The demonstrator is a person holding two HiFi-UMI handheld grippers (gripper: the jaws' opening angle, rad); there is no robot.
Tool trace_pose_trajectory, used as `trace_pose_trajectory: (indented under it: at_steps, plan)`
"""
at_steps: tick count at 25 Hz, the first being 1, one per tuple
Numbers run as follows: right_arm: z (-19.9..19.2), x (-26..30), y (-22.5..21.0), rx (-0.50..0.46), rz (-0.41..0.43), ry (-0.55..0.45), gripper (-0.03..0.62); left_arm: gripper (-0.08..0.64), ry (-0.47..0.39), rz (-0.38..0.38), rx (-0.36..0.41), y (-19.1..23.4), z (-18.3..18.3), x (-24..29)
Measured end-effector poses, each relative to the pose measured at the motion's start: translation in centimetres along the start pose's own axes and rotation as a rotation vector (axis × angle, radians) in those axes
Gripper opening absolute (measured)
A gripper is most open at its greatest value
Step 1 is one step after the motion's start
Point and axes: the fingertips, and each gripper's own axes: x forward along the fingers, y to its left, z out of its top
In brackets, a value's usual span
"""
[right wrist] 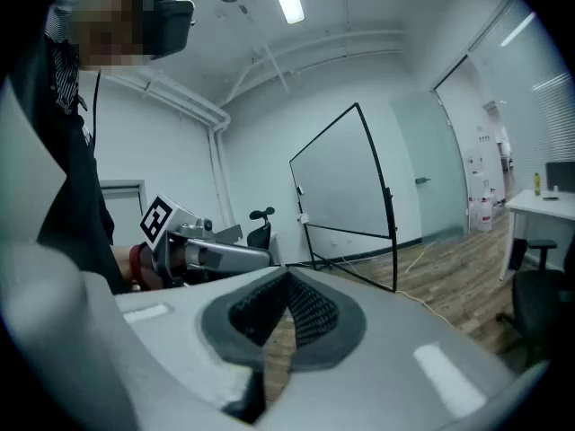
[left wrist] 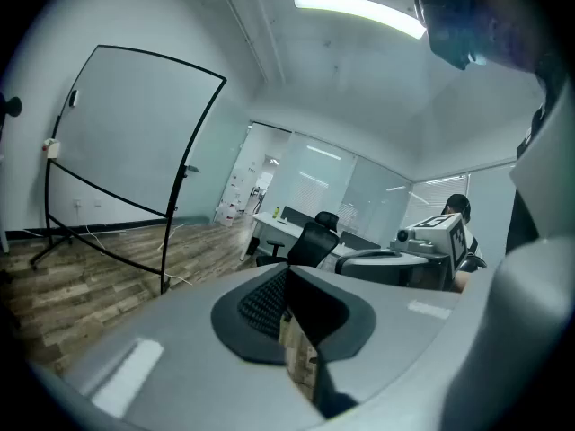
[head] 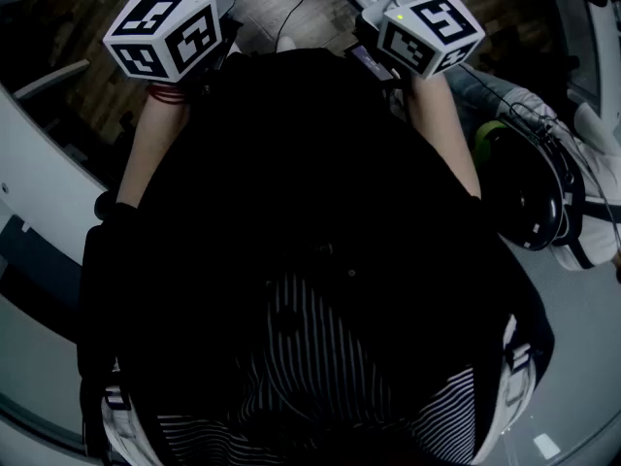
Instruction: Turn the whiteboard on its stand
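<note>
Both jaws of the right hand-held gripper [right wrist: 287, 281] are pressed together on nothing. The left hand-held gripper [left wrist: 289, 281] seems clenched and empty likewise, though its pads show only dimly. The whiteboard [left wrist: 126, 133] stands upright in its black frame on the wooden floor [left wrist: 81, 277], beside a white wall [right wrist: 252, 151], well apart from both.

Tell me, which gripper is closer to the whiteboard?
Left, it seems. The whiteboard looms large, off to the left of the left gripper; from the right gripper it looks smaller, farther ahead and slightly right. Neither touches it.
</note>
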Motion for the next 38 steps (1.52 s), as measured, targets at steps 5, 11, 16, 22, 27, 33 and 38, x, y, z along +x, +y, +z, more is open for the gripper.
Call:
trace_pose_trajectory:
  at_steps: [5,11,16,22,27,33,38]
  plan:
    - [0.1,0.0,-0.7,0.023,0.006,-0.013,0.000,0.000,-0.004,-0.020,0.044,-1.2,0.0,0.2]
    - [0.2,0.5,-0.6,0.032,0.001,-0.011,0.000,0.000,-0.014,-0.037,0.071,-2.0,0.2,0.1]
    - [-0.6,-0.8,-2.4,0.076,-0.023,-0.008,0.000,0.000,-0.069,-0.035,0.031,-2.5,0.7,1.0]
    - [0.3,-4.3,-6.0,0.150,-0.046,-0.071,0.000,0.002,-0.050,-0.012,0.086,-4.9,0.9,4.8]
    - [0.1,-5.5,-7.0,0.143,-0.055,-0.068,0.000,0.002,-0.040,-0.054,0.092,-6.2,1.0,6.4]
    - [-1.4,-5.5,-8.6,0.084,-0.131,-0.017,0.000,0.002,-0.016,-0.054,0.080,-5.6,0.0,6.3]
    - [0.5,-3.3,-11.1,0.121,-0.090,-0.047,0.000,0.002,-0.020,-0.044,0.044,-2.8,1.1,8.7]
